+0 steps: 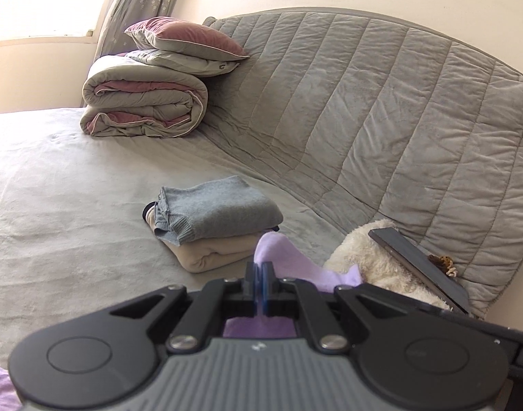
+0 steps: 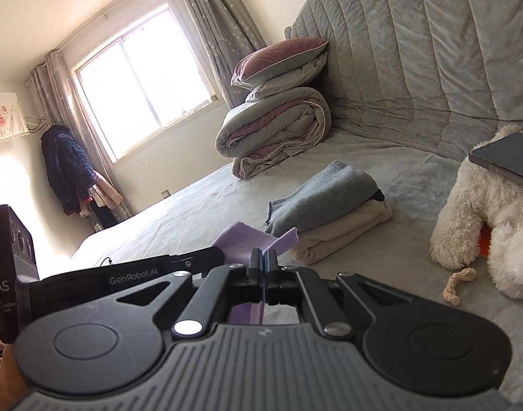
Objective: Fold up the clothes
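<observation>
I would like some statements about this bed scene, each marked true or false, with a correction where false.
1. Both the left claw and the right claw are shut on the lilac cloth. True.
2. The grey sweater lies under the cream garment. False: it lies on top.
3. A dark flat device rests on the white plush toy. True.
4. The rolled quilt has no pillows on it. False: pillows are stacked on it.
</observation>
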Available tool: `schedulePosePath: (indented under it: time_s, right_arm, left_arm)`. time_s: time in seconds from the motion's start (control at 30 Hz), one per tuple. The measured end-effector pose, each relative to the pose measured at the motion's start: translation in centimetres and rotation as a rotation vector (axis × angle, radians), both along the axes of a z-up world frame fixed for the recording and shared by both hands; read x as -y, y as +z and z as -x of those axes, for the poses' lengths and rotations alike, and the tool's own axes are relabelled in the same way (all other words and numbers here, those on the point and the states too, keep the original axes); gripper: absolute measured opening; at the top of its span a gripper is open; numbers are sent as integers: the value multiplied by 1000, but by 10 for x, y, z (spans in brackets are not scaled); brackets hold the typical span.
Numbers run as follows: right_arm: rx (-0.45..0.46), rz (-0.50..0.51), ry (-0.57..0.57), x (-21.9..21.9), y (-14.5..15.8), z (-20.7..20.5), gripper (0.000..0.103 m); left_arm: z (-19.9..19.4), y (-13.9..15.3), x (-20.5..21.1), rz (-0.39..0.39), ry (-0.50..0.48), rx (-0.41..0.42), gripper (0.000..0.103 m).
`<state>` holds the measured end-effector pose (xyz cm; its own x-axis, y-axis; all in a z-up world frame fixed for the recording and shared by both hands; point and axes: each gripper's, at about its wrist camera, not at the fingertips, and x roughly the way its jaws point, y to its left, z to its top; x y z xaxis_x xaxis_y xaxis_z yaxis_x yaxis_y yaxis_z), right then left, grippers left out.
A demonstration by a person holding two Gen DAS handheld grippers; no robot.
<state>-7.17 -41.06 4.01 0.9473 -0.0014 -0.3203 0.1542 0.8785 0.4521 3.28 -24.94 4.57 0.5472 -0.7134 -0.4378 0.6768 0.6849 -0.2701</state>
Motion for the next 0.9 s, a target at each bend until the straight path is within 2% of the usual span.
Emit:
schedulePosePath:
  time_s: [0.23,0.47,0.67,0.9]
  right_arm:
    - [-21,-29,-59,22,-13,20,1]
    - [-71,-41,-129,46,-35,36,1]
    - [-159,-82,-153,67,-65,34,1]
    - [-309,-141,-123,78,-100,26,1]
  left_arm:
    - [14,-8,28,-34,-55,-10,2]
    - [19,-33,69,-87,-106,-43,2]
    - [12,-69,100,-163,-127,-94,2]
    - [0,-109,116,-236,-131,-182,3]
